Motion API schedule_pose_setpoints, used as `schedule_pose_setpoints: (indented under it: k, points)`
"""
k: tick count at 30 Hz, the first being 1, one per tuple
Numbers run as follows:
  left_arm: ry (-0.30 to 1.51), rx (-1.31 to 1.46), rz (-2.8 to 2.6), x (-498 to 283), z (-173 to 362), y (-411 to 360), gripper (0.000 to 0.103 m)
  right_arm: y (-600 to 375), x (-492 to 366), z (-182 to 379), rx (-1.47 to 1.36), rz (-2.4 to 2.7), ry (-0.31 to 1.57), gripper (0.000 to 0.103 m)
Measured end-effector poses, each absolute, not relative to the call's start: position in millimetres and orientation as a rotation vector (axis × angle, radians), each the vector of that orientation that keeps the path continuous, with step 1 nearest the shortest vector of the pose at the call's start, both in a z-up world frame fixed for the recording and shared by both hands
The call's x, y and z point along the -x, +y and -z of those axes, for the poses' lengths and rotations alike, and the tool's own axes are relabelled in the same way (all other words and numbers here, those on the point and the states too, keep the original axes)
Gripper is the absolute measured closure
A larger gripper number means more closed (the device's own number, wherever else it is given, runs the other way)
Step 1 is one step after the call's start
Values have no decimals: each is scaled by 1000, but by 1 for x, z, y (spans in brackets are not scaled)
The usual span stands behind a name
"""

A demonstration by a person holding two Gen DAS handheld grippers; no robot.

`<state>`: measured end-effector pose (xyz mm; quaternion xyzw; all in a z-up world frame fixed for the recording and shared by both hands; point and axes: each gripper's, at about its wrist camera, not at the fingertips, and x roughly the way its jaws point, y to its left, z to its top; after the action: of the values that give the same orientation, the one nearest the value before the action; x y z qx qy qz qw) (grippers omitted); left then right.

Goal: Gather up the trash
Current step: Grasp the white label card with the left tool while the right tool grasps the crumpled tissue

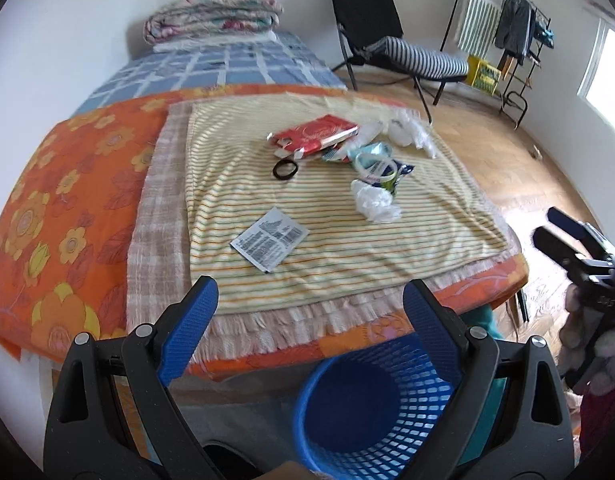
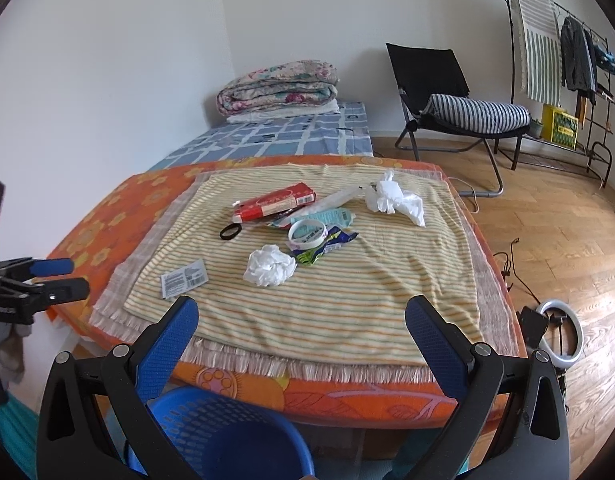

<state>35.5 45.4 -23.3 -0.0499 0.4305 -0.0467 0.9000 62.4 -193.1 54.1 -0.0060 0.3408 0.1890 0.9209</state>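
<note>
Trash lies on a striped cloth (image 2: 347, 300) on the table: a red carton (image 1: 313, 136) (image 2: 273, 202), a black ring (image 1: 285, 169) (image 2: 230, 231), a printed sachet (image 1: 269, 239) (image 2: 184, 279), a crumpled white tissue (image 1: 373, 200) (image 2: 270, 266), a white tape ring (image 1: 375, 165) (image 2: 307, 232), a green-blue wrapper (image 2: 327, 245) and white plastic (image 1: 409, 132) (image 2: 395, 198). A blue mesh bin (image 1: 371, 412) (image 2: 223, 436) stands on the floor below the table's near edge. My left gripper (image 1: 310, 298) and right gripper (image 2: 302, 320) are open and empty, above the bin, short of the trash.
The table has an orange floral cover (image 1: 67, 216). A bed (image 2: 275, 136) with a folded quilt (image 2: 279, 86) is behind. A black chair (image 2: 447, 96), a clothes rack (image 2: 567, 72), a ring light (image 2: 559, 332) and cables (image 2: 515, 272) are on the wooden floor at right.
</note>
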Motion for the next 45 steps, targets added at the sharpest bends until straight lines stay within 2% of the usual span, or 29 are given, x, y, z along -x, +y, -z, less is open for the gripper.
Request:
schedule_pose_setpoints:
  k: [8, 16, 24, 26, 34, 40, 45]
  points:
    - [1011, 166, 144, -92, 57, 70, 7, -178, -98, -39, -7, -449, 772, 0]
    - [1053, 100, 175, -134, 89, 69, 7, -156, -149, -8, -34, -467, 890, 0]
    - [1105, 161, 152, -179, 117, 87, 8, -136, -192, 20, -88, -472, 1001, 1]
    - [1116, 190, 147, -187, 123, 94, 12, -133, -199, 27, -101, -473, 1026, 0]
    - [1177, 270, 188, -198, 143, 100, 16, -126, -228, 53, -227, -482, 1142, 0]
    - [1204, 113, 248, -186, 140, 69, 39, -121, -238, 65, -272, -465, 1193, 1]
    - [1184, -75, 182, -182, 142, 43, 39, -118, -243, 70, -270, -447, 1210, 1]
